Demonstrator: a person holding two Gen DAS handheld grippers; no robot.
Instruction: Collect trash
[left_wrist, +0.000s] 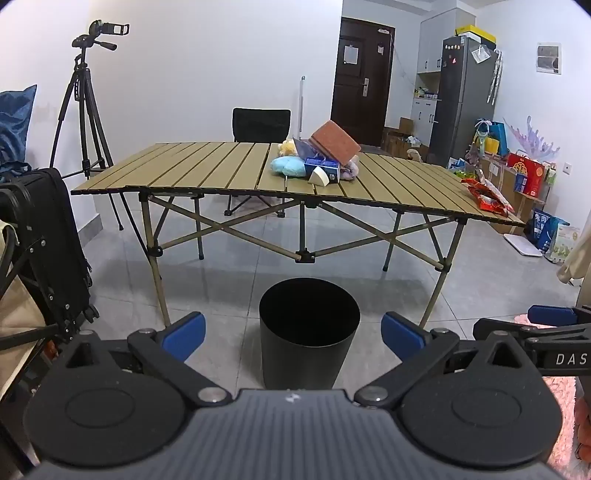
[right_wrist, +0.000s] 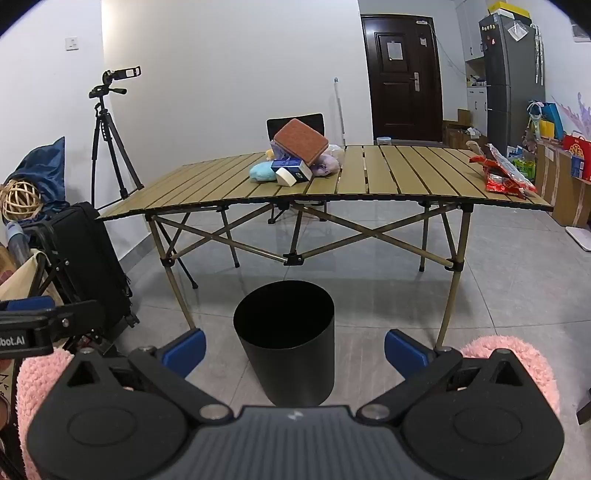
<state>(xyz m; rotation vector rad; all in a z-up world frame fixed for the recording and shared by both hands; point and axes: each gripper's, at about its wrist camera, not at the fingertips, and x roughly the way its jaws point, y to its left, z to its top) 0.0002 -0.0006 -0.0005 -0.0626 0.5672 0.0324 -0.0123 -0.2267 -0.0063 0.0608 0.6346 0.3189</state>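
Observation:
A black round bin (left_wrist: 309, 332) stands on the floor in front of a folding slatted table (left_wrist: 207, 170); it also shows in the right wrist view (right_wrist: 284, 339). On the table a pile (left_wrist: 317, 158) holds a brown sponge block, a blue tissue box, a white wedge and plush toys; the pile also shows in the right wrist view (right_wrist: 295, 158). Red snack wrappers (left_wrist: 487, 197) lie at the table's right end, seen too in the right wrist view (right_wrist: 504, 173). My left gripper (left_wrist: 293, 338) is open and empty, well short of the bin. My right gripper (right_wrist: 293, 349) is open and empty too.
A camera tripod (left_wrist: 86, 110) stands at the left wall. A black suitcase (left_wrist: 51, 243) and folded frame stand at the left. A black chair (left_wrist: 260, 125) is behind the table. Boxes and bags (left_wrist: 524, 173) line the right wall by a fridge (left_wrist: 465, 96).

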